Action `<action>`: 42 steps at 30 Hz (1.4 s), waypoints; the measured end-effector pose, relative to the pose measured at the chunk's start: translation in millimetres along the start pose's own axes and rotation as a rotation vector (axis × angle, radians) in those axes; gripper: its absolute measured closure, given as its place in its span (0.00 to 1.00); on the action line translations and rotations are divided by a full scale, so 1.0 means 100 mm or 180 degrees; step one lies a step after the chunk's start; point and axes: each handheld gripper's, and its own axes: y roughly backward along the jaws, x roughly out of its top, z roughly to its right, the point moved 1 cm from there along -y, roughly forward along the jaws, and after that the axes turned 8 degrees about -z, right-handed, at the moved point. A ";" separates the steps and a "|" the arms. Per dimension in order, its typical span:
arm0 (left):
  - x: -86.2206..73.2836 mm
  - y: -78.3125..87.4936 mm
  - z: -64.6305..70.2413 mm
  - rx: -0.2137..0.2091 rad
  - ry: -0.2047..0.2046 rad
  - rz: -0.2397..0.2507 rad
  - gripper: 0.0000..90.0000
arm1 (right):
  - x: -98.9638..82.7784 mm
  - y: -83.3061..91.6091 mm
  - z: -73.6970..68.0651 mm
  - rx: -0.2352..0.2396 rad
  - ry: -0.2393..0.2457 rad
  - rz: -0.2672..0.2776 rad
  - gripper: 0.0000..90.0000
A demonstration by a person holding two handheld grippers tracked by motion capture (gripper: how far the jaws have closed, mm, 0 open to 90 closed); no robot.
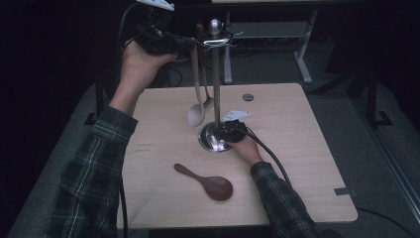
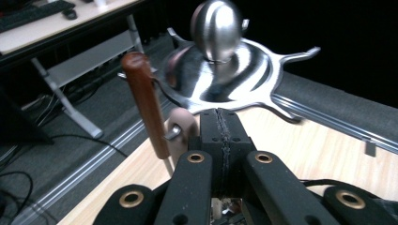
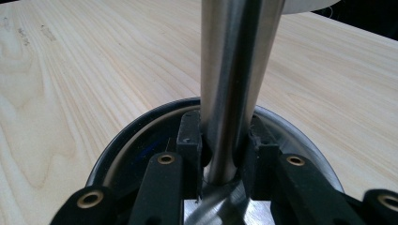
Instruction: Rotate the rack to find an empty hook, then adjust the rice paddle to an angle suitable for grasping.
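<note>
Utensil stand, polished steel: round base, slim pole, ball finial above a disc of radiating hooks; right gripper clamped on the pole just above the base, steadying it on the pale wood-grain table. Left gripper, jaws fully closed, pinches the top of a light spoon by its handle at the hook ring, beside a reddish-brown handle that hangs there too. Dark wooden spoon, smooth oval bowl, lies flat near the table's front edge, apparently yet to be hung: job judged partly done.
</note>
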 end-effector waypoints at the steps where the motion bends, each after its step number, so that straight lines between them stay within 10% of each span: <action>1: -0.02 0.00 0.02 -0.0003 -0.0019 -0.0007 1.00 | 0.00 0.00 0.00 -0.0002 0.0001 -0.0001 0.80; 14: -0.48 0.09 0.19 -0.0166 -0.0064 -0.0202 1.00 | 0.00 -0.01 0.00 -0.0012 0.0012 -0.0016 0.80; 32: -1.63 -0.15 0.27 -0.0457 0.0034 -0.0516 0.96 | 0.01 -0.02 0.00 -0.0002 -0.0004 -0.0049 0.79; 42: -2.22 -0.43 0.30 -0.0489 0.0257 -0.0646 0.91 | -0.08 0.10 0.05 0.0228 -0.0162 0.0057 0.54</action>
